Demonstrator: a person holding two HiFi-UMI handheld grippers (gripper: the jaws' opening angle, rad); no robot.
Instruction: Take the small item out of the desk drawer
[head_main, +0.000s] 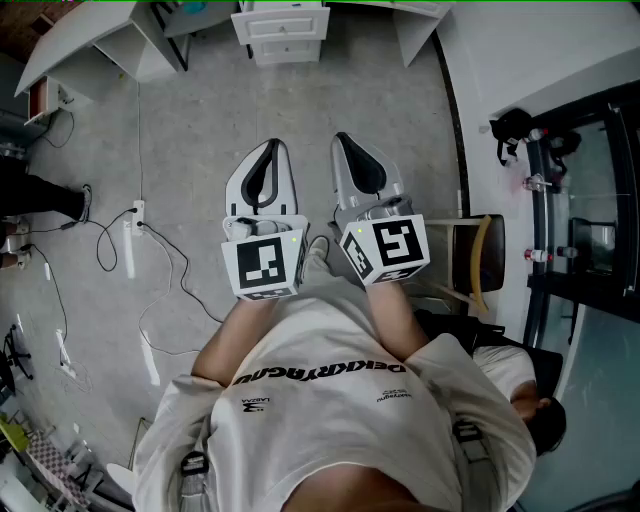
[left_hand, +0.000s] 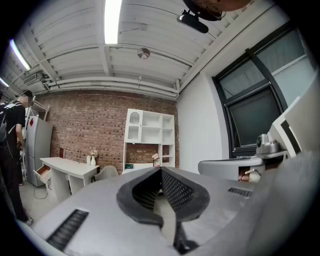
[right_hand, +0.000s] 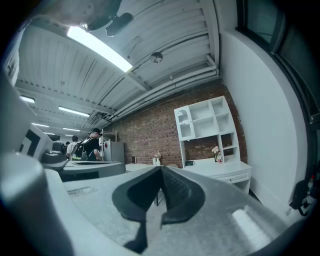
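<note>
I hold both grippers out in front of the body, over a grey floor and well short of the furniture. My left gripper (head_main: 268, 150) (left_hand: 160, 170) is shut, its ribbed pads together with nothing between them. My right gripper (head_main: 345, 140) (right_hand: 161, 169) is shut and empty too. A white desk unit with closed drawers (head_main: 281, 30) (right_hand: 227, 176) stands ahead at the far wall. Another white desk (head_main: 70, 50) (left_hand: 70, 170) at the far left has a drawer (head_main: 40, 97) (left_hand: 43, 173) pulled out, reddish inside. No small item shows in any view.
Cables and a power strip (head_main: 135, 222) lie on the floor to the left. A chair (head_main: 478, 250) and a black glazed frame (head_main: 585, 190) stand close on the right. A white shelf unit (left_hand: 150, 137) backs onto the brick wall. People (right_hand: 90, 147) stand at the far left.
</note>
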